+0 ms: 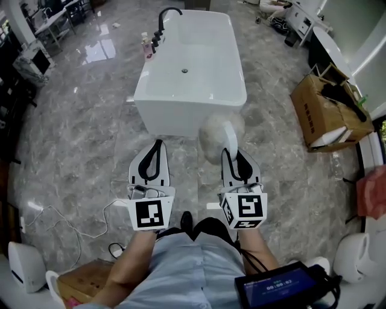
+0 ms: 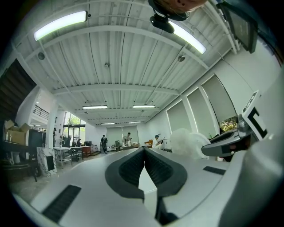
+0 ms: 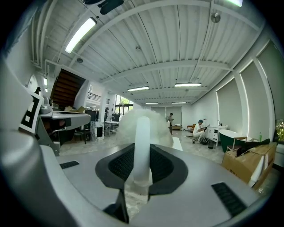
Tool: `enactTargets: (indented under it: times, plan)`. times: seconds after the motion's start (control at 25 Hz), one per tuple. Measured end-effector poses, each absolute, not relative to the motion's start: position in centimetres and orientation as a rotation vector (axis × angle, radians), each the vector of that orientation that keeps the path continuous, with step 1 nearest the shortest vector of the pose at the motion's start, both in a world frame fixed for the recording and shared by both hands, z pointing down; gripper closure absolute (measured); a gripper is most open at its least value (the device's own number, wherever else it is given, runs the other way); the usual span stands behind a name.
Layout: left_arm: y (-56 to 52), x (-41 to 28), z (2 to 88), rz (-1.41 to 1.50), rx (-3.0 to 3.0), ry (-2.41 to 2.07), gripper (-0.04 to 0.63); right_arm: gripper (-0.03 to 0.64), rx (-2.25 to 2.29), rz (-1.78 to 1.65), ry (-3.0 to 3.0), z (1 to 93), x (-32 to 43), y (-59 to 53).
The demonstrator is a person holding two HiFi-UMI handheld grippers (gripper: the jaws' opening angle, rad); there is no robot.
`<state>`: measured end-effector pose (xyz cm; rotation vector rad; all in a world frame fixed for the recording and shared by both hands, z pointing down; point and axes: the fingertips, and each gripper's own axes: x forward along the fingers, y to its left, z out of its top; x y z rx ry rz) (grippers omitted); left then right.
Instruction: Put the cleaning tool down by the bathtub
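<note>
A white freestanding bathtub [image 1: 190, 72] stands on the grey marble floor just ahead of both grippers. My right gripper [image 1: 230, 152] is shut on the white handle [image 3: 142, 142] of the cleaning tool. The tool's fluffy white head [image 1: 212, 136] sticks out past the jaws, close to the tub's near end. In the right gripper view the head [image 3: 126, 126] fills the space beyond the jaws of the right gripper [image 3: 142, 155]. My left gripper [image 1: 158, 145] is held level beside it, shut with nothing between its jaws. In the left gripper view its tips [image 2: 144, 151] meet.
A black faucet [image 1: 164, 17] and a pink bottle [image 1: 146, 46] are at the tub's far left rim. An open cardboard box [image 1: 329, 111] sits to the right. A white cable [image 1: 78, 224] trails on the floor at left. People stand far off in the hall [image 2: 104, 142].
</note>
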<state>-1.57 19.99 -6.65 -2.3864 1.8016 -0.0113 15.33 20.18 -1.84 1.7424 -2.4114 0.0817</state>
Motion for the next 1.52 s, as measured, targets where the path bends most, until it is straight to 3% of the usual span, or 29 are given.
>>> enactTargets:
  times: [0.96, 1.52]
  plan:
    - [-3.0, 5.9, -4.4, -0.166, -2.375, 1.851, 0.58, 0.523, 1.617, 0.197, -2.444, 2.3, 21.4, -2.4]
    - [-8.7, 2.7, -5.7, -0.143, -2.231, 2.027, 0.58, 0.523, 1.393, 0.124, -2.549, 1.4, 17.5, -10.9]
